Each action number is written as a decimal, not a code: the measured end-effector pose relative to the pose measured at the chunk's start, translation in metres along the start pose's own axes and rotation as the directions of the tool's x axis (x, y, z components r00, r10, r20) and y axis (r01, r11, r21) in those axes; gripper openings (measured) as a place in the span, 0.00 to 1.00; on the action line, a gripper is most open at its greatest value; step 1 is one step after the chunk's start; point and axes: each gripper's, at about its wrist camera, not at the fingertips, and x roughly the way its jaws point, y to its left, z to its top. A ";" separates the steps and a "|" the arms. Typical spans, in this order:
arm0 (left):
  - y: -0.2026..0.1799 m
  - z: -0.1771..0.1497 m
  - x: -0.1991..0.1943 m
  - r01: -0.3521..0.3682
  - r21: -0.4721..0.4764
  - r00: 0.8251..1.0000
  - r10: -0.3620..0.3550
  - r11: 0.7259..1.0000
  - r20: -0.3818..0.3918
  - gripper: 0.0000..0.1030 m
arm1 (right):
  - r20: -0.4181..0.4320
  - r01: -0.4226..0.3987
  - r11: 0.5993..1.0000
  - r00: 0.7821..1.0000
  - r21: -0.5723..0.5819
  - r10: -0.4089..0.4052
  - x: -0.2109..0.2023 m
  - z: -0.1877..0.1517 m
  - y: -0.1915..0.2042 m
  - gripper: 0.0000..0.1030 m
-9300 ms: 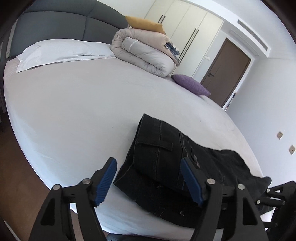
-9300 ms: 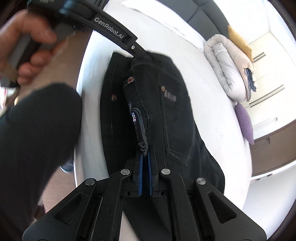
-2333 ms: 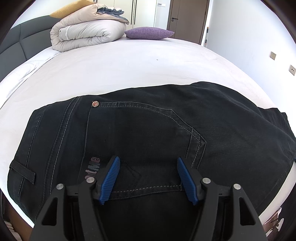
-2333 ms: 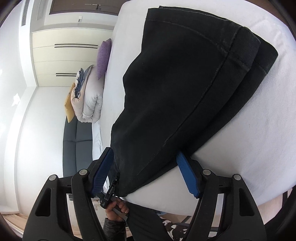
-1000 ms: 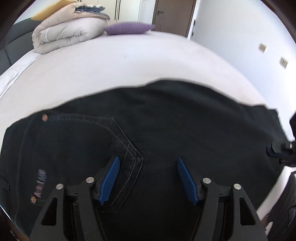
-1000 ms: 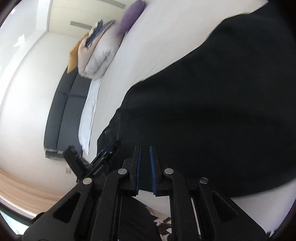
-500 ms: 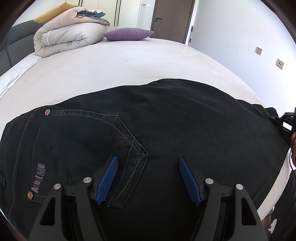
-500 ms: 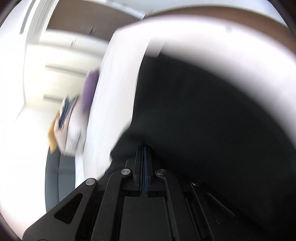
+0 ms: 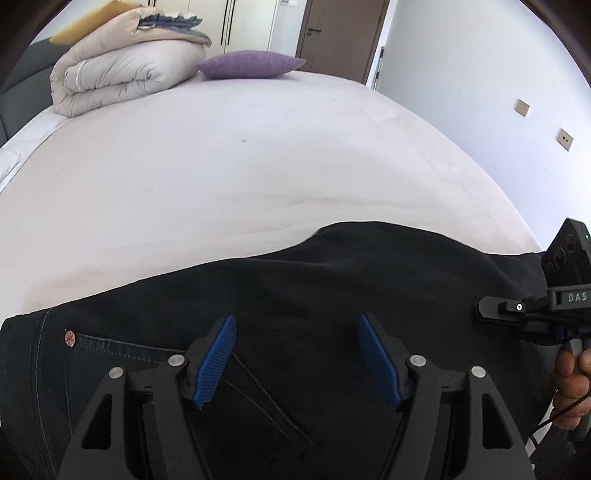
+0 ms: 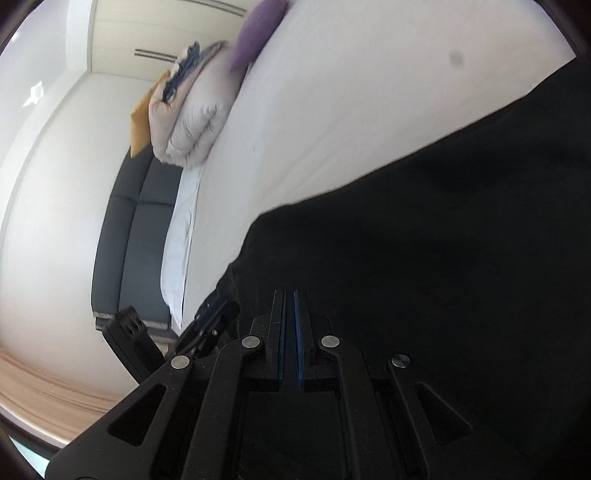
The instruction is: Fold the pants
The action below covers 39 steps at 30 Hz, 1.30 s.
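Black jeans [image 9: 332, 280] lie folded lengthwise along the near edge of a white bed [image 9: 221, 166]. My left gripper [image 9: 295, 332] is open and hovers low over the back-pocket area, its blue pads spread wide with nothing between them. My right gripper [image 10: 289, 306] is shut, its blue pads nearly together over the dark cloth [image 10: 443, 240]; whether cloth is pinched between them I cannot tell. The right gripper also shows in the left wrist view [image 9: 484, 312], held at the leg end of the jeans. The left gripper shows in the right wrist view [image 10: 210, 310].
A rolled beige duvet [image 9: 122, 74] with a yellow cushion and a purple pillow [image 9: 251, 64] lie at the far side of the bed. A dark headboard [image 10: 136, 221] and white pillow [image 10: 177, 251] are at the head. A brown door [image 9: 340, 33] stands behind.
My left gripper has drawn back toward the near edge, so more bare sheet shows beyond the jeans. My right gripper has swung round at the leg end and stayed shut.
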 end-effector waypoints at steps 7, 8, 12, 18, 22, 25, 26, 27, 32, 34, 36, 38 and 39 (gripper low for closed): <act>0.058 -0.002 0.000 0.113 -0.060 0.993 -0.111 0.992 0.041 0.50 | 0.260 -0.024 0.985 0.965 0.173 -0.022 -0.066 0.054 -0.087 0.00; 0.065 -0.003 -0.002 0.131 -0.075 0.991 -0.127 0.989 0.051 0.50 | 0.311 -0.025 0.980 0.949 0.198 -0.039 -0.088 0.057 -0.099 0.00; 0.095 -0.009 -0.022 0.022 -0.140 0.997 -0.011 0.990 0.079 0.53 | 0.466 0.070 0.958 0.862 0.279 -0.199 -0.163 0.054 -0.119 0.00; 0.100 -0.036 -0.076 -0.135 -0.159 0.976 0.159 0.978 0.150 0.82 | 0.356 0.060 0.997 0.931 0.055 -0.075 -0.143 0.005 -0.052 0.05; 0.102 -0.056 -0.070 -0.168 -0.143 0.978 0.182 0.976 0.098 0.88 | 0.052 -0.073 0.992 0.996 -0.107 0.079 -0.038 -0.032 0.001 0.05; 0.121 -0.068 -0.061 -0.160 -0.184 0.983 0.175 0.970 0.063 0.87 | -0.019 -0.002 0.996 1.000 -0.092 0.000 0.008 -0.048 -0.004 0.00; 0.126 -0.068 -0.064 -0.139 -0.212 0.984 0.159 0.967 0.082 0.87 | 0.001 -0.021 0.997 1.000 -0.079 0.021 0.001 -0.051 -0.015 0.00; 0.130 -0.070 -0.064 -0.119 -0.231 0.987 0.141 0.966 0.083 0.87 | 0.031 -0.033 0.997 0.999 -0.064 0.035 -0.011 -0.052 -0.025 0.00; 0.124 -0.074 -0.061 -0.157 -0.204 0.983 0.173 0.966 0.059 0.87 | 0.304 0.011 0.995 0.952 0.100 -0.041 -0.103 -0.023 -0.098 0.00; 0.118 -0.075 -0.060 -0.174 -0.193 0.981 0.186 0.966 0.050 0.87 | 0.419 0.002 0.988 0.905 0.156 -0.068 -0.149 -0.015 -0.130 0.00; 0.118 -0.074 -0.059 -0.168 -0.196 0.982 0.181 0.966 0.048 0.87 | 0.504 0.005 0.981 0.858 0.194 -0.104 -0.191 -0.013 -0.150 0.00; 0.118 -0.070 -0.056 -0.165 -0.196 0.983 0.177 0.967 0.045 0.88 | 0.580 0.027 0.973 0.799 0.229 -0.158 -0.222 -0.018 -0.161 0.00; 0.117 -0.069 -0.055 -0.170 -0.192 0.983 0.181 0.967 0.042 0.88 | 0.608 0.018 0.969 0.776 0.248 -0.170 -0.238 -0.020 -0.169 0.00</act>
